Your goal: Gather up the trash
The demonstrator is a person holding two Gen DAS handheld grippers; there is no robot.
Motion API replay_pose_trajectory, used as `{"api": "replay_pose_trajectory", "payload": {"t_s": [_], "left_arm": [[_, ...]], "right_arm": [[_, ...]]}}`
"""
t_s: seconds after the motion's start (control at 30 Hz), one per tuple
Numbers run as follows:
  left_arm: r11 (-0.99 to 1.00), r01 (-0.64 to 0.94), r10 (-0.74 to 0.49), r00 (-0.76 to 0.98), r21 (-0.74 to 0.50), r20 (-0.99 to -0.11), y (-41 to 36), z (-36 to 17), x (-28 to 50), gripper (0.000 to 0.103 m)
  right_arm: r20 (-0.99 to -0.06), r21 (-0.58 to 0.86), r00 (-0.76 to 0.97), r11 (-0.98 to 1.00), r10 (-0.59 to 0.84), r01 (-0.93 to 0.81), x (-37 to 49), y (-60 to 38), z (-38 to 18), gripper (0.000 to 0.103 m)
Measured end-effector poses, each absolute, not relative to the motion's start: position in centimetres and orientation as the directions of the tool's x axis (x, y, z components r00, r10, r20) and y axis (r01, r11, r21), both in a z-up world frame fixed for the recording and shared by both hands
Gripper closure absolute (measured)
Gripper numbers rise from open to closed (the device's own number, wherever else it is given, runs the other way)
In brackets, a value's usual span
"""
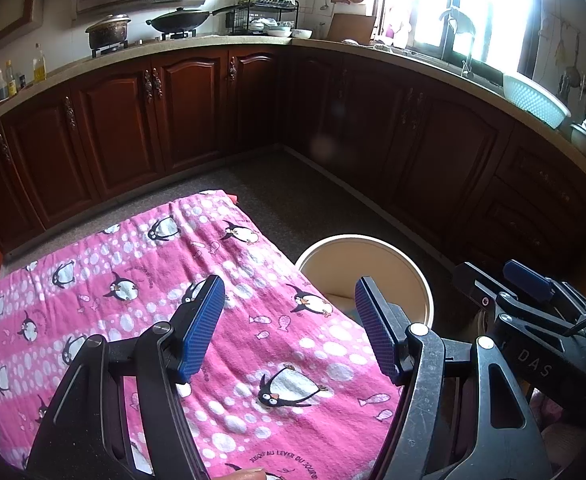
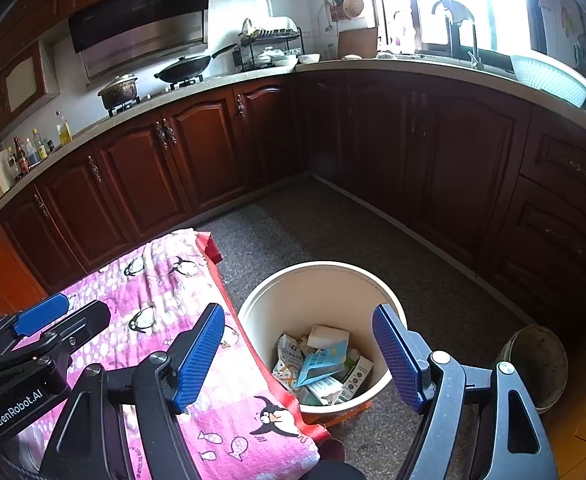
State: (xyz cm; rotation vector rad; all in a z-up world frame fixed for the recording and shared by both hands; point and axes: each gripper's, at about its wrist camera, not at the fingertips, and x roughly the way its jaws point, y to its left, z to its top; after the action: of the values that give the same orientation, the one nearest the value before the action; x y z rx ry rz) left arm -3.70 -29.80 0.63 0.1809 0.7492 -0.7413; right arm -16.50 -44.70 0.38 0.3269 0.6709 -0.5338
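A cream bucket [image 2: 253,300] stands on the floor beside the table, with several crumpled packets and cartons [image 2: 325,364] lying in its bottom. In the left wrist view the same bucket [image 1: 421,276] shows past the table's right edge. My left gripper [image 1: 289,320] hangs open over the pink penguin cloth [image 1: 133,264], with nothing between its blue pads. My right gripper [image 2: 299,344] is open above the bucket's mouth, also with nothing in it. Each gripper appears at the edge of the other's view: the right gripper [image 1: 493,276], the left gripper [image 2: 65,308].
The table carries a pink penguin cloth [image 2: 161,292] over a red cover [image 2: 209,248]. Dark wooden cabinets [image 2: 197,152] line the back and right under a counter with a wok [image 2: 185,66] and a pot [image 2: 119,90]. A dark round bowl [image 2: 541,364] sits on the floor at right.
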Motion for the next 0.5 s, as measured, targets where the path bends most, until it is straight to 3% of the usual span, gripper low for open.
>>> {"api": "replay_pose_trajectory", "payload": {"t_s": [0.5], "left_arm": [[0.736, 0.669, -0.559, 0.511, -0.107, -0.653, -29.69, 0.95, -3.99, 0.036]], "right_arm": [[-0.613, 0.108, 0.686, 0.819, -0.391, 0.563, -16.89, -44.29, 0.84, 0.029]]}}
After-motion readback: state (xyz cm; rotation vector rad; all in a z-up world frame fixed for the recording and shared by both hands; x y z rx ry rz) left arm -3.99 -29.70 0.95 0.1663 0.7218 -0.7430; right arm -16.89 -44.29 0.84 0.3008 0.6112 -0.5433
